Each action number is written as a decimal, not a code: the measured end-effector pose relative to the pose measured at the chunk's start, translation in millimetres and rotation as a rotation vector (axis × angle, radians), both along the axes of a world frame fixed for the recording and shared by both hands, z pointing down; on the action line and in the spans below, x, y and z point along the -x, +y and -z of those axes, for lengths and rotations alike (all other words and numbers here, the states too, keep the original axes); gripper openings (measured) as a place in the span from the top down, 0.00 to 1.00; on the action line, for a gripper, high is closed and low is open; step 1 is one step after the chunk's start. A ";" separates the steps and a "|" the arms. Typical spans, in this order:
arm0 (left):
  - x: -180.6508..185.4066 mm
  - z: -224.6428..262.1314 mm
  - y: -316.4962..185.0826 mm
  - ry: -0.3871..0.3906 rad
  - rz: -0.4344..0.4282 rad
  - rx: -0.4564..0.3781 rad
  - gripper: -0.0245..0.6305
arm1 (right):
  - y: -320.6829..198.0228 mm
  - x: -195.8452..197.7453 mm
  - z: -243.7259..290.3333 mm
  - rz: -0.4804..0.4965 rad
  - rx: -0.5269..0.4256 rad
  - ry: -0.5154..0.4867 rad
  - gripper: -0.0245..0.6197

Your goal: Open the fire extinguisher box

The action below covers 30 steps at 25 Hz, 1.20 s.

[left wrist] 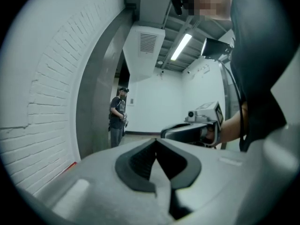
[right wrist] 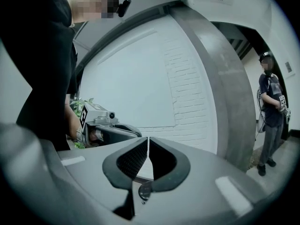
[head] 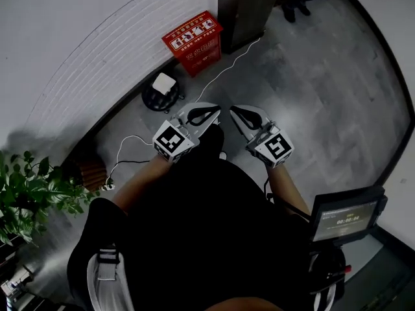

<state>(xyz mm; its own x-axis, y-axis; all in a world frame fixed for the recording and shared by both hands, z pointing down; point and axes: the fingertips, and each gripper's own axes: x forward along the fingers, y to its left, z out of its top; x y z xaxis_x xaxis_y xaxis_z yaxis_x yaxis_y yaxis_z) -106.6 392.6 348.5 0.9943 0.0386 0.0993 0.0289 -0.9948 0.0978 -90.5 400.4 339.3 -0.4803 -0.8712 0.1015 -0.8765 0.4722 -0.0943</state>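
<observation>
The red fire extinguisher box (head: pixel 192 42) stands on the floor against the white brick wall, its lid shut, well ahead of both grippers. My left gripper (head: pixel 216 112) is held at waist height, pointing toward the right one, jaws shut and empty; its tips meet in the left gripper view (left wrist: pixel 155 140). My right gripper (head: pixel 233 109) faces it, jaws also shut with nothing between them (right wrist: pixel 148 139). Each gripper shows in the other's view: the right gripper (left wrist: pixel 197 128) and the left gripper (right wrist: pixel 107 125). Neither touches the box.
A black round base with a white block (head: pixel 162 91) sits on the floor near the box, with a white cable (head: pixel 227 69) trailing past it. A grey pillar (head: pixel 243 8) rises right of the box. A potted plant (head: pixel 32 186) is at left, a screen (head: pixel 347 216) at right. A person (right wrist: pixel 271 111) stands by the pillar.
</observation>
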 end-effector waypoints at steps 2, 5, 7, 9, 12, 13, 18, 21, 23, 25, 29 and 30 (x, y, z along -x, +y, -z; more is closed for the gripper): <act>-13.4 -6.6 -25.8 -0.002 0.017 0.010 0.96 | -22.7 -14.3 -2.4 0.011 0.015 0.007 0.95; -41.5 -2.9 -67.4 0.013 0.032 -0.006 0.96 | -61.6 -39.5 3.5 0.023 0.015 -0.001 0.95; -59.2 5.6 -95.5 0.040 0.041 -0.028 0.96 | -87.5 -55.3 9.7 0.028 0.015 0.003 0.95; -71.3 12.7 -126.3 0.057 0.054 -0.046 0.96 | -116.6 -66.2 15.3 0.038 0.013 0.012 0.95; -82.9 15.5 -174.0 0.057 0.084 -0.040 0.96 | -161.8 -77.6 20.6 0.058 0.012 0.016 0.95; -86.1 16.4 -189.6 0.057 0.097 -0.034 0.96 | -176.2 -81.6 22.5 0.063 0.014 0.014 0.95; -96.7 29.2 -250.2 0.071 0.145 -0.031 0.96 | -235.8 -93.4 30.1 0.110 0.018 0.010 0.95; -96.3 36.6 -279.1 0.073 0.195 -0.028 0.96 | -267.2 -91.6 38.5 0.167 0.010 -0.017 0.95; -95.1 39.5 -296.9 0.078 0.240 -0.022 0.96 | -286.6 -89.7 36.8 0.216 0.020 -0.013 0.95; -92.6 37.0 -316.7 0.076 0.297 -0.012 0.96 | -307.6 -87.0 29.5 0.274 0.035 -0.009 0.95; -90.0 24.2 -355.6 0.041 0.413 0.005 0.96 | -347.7 -85.8 18.0 0.395 0.058 -0.037 0.95; -91.0 23.4 -366.5 0.035 0.446 0.003 0.96 | -358.7 -87.8 16.6 0.426 0.061 -0.040 0.95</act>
